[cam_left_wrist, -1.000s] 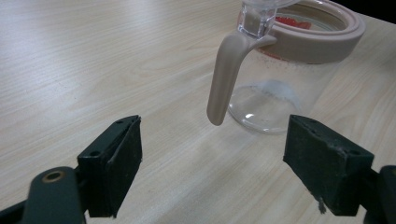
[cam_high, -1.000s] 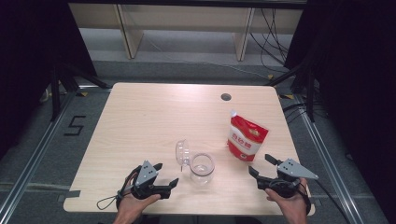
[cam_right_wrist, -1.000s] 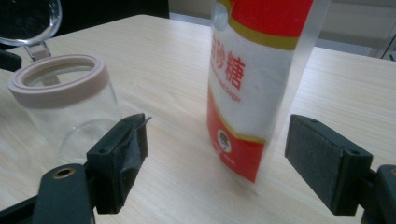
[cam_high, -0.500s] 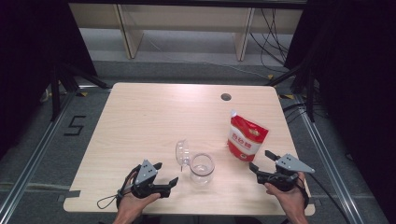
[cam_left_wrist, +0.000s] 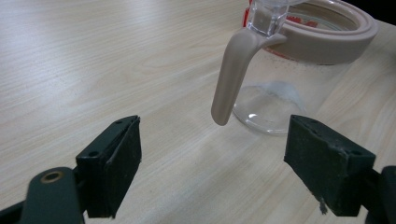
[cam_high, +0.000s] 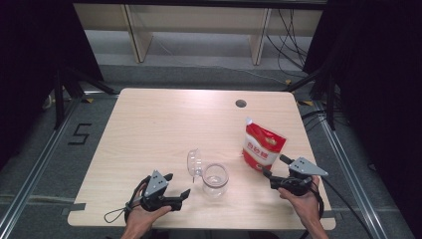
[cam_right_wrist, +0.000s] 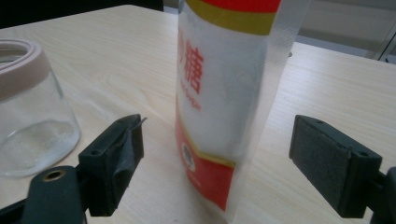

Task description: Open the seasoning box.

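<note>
Two grippers | left gripper – jaws spread, facing jar | right gripper – jaws just widened, bracketing pouch untouched

A pale wooden table carries a clear glass jar near six o'clock and a red pouch at four o'clock.

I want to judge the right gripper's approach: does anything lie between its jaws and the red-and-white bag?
Nothing. In the right gripper view only bare table separates the open right gripper from the upright bag; the pads flank it without touching.
</note>
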`<state>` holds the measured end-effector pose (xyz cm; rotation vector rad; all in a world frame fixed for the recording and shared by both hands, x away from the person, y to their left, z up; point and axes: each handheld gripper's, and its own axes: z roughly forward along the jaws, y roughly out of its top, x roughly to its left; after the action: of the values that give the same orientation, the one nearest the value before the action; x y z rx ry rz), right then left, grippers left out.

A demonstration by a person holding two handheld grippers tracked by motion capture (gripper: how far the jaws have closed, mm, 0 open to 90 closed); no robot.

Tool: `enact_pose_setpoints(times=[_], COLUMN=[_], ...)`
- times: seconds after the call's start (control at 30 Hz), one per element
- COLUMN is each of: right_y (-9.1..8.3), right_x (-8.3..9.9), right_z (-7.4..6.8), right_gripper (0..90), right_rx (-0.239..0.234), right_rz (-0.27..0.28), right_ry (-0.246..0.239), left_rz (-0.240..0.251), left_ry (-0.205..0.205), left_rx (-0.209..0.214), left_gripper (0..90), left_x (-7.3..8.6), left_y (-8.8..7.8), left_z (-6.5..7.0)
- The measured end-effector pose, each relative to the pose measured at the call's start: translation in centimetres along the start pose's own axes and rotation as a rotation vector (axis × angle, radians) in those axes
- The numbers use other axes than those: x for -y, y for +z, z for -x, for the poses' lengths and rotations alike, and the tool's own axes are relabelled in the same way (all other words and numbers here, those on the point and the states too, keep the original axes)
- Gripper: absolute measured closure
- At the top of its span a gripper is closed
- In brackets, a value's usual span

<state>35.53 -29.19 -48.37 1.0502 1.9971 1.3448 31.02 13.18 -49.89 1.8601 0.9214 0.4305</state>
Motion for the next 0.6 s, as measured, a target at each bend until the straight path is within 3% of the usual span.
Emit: enact_pose_setpoints(times=[0.07, 0.1, 0.13, 0.17, 0.2, 0.3, 0.47, 0.6], right_y=[0.09, 0.39, 0.33, 0.47, 0.46, 0.82, 0.99, 0.96], right_x=[0.02, 0.01, 0.03, 0.03, 0.08, 0.15, 0.20, 0.18], right_z=[-0.01, 0.18, 0.01, 0.32, -0.01, 0.30, 0.11, 0.06], right_gripper=[16.7, 16.0, 15.9, 15.8, 15.6, 15.7, 15.6, 15.5], right_rx=[0.016, -0.002, 0.005, 0.006, 0.009, -0.005, -0.027, -0.011], right_rz=[-0.001, 0.017, 0.002, 0.006, -0.002, 0.021, 0.018, 0.028], right_ry=[0.010, -0.003, 0.022, -0.011, 0.029, 0.005, 0.000, -0.007], left_rz=[0.001, 0.001, 0.002, -0.001, -0.001, 0.002, -0.001, 0.005], left_ry=[0.000, -0.003, -0.007, -0.004, 0.005, -0.009, 0.002, -0.006], left_rx=[-0.002, -0.001, -0.001, -0.003, -0.001, 0.000, -0.008, -0.002], left_gripper=[18.2, 18.2, 18.2, 18.2, 18.2, 18.2, 18.2, 18.3], left_x=[-0.03, -0.03, -0.02, -0.05, -0.07, -0.03, -0.05, -0.04], left_y=[0.00, 0.02, 0.05, 0.05, 0.03, 0.05, -0.06, 0.03], left_z=[-0.01, 0.01, 0.07, 0.09, 0.07, 0.20, 0.15, 0.18])
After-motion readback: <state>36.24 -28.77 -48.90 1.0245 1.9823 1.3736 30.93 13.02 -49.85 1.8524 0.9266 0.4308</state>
